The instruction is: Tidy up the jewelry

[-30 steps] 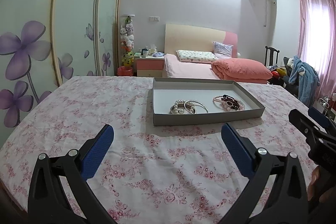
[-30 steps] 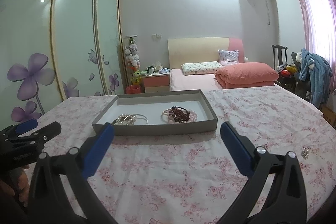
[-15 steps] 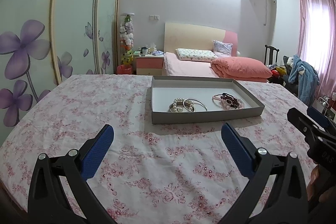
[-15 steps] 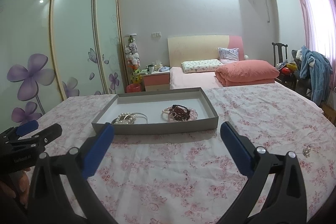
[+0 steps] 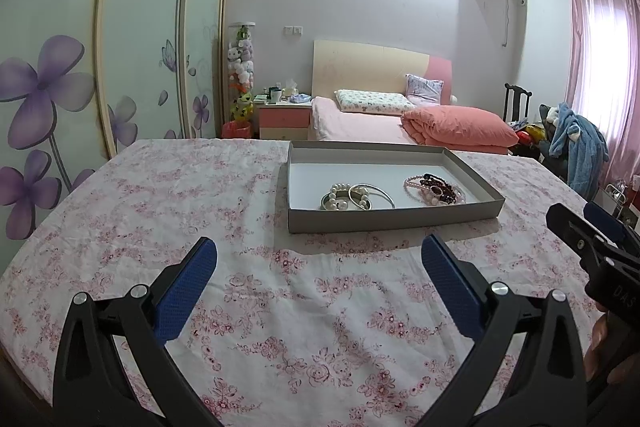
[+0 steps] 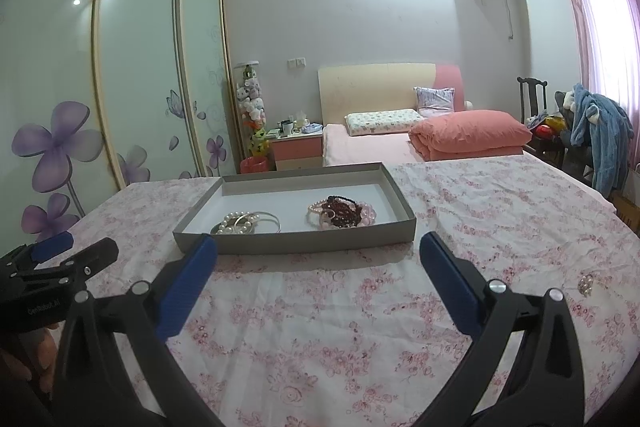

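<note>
We hold both grippers empty over the floral cloth, jaws spread wide on the left gripper and the right gripper. The gray tray sits ahead of both, holding a pearl-and-bangle pile and a pink and dark bead pile. 1 small loose piece lies on the cloth, right of the right gripper. We judge it the next pick: swing right, lower, pinch, carry to the tray.

- At 3 o'clock in the left wrist view, the black plastic right gripper body bears pale letters "DAS", cut off.
- At 9 o'clock in the right wrist view, the black plastic left gripper body carries small print, seemingly "GenRobot.AI".
</note>
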The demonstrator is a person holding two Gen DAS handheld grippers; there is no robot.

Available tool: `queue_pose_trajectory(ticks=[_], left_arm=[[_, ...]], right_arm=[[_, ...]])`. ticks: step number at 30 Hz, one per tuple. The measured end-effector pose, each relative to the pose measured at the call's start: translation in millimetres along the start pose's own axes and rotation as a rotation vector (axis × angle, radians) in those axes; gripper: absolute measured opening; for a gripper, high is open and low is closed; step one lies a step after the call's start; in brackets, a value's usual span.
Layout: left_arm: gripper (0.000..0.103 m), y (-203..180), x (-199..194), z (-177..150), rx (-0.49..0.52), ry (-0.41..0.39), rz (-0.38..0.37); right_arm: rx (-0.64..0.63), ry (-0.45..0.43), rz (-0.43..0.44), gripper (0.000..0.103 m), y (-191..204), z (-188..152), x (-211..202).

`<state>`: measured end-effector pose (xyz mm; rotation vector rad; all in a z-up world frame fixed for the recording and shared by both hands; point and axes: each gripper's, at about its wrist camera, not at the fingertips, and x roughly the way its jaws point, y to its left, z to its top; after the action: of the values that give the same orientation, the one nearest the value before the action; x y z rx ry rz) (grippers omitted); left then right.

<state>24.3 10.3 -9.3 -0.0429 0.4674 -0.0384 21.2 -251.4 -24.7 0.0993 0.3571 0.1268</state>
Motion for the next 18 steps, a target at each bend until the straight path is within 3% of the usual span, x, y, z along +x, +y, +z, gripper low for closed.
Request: queue_pose_trajectory(ticks=[18], left_arm=[[0.101,0.4,2.0,-2.7,-0.002,0.011,0.003]], right_arm=[[0.001,0.001,0.0,0.099,-0.8,0.4,0.4]])
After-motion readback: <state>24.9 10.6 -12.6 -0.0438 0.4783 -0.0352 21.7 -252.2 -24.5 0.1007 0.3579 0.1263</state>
